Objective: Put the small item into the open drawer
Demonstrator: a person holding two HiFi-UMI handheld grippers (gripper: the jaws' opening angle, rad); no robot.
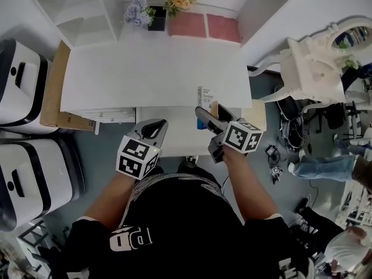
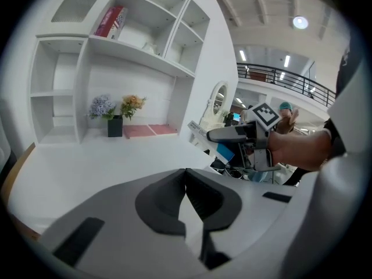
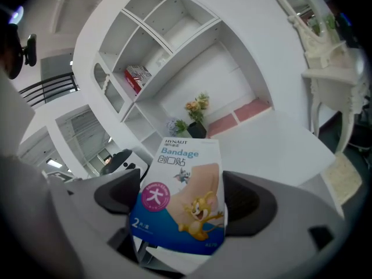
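Right fingers (image 3: 251,205) clamped on the bandage box (image 3: 181,190); left fingers (image 2: 158,207) together, empty. I'm holding it over the open drawer (image 1: 174,139), I judge. Next: lower, release.

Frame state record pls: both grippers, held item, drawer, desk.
left gripper: jaws together, nothing between them
right gripper: shut on bandage box, near the desk's front edge
bandage box: flat pack, printed face toward the right gripper view
drawer: pulled out below the desk front, no item seen inside
desk: white top, flower pot at the back
task status: box not yet in drawer
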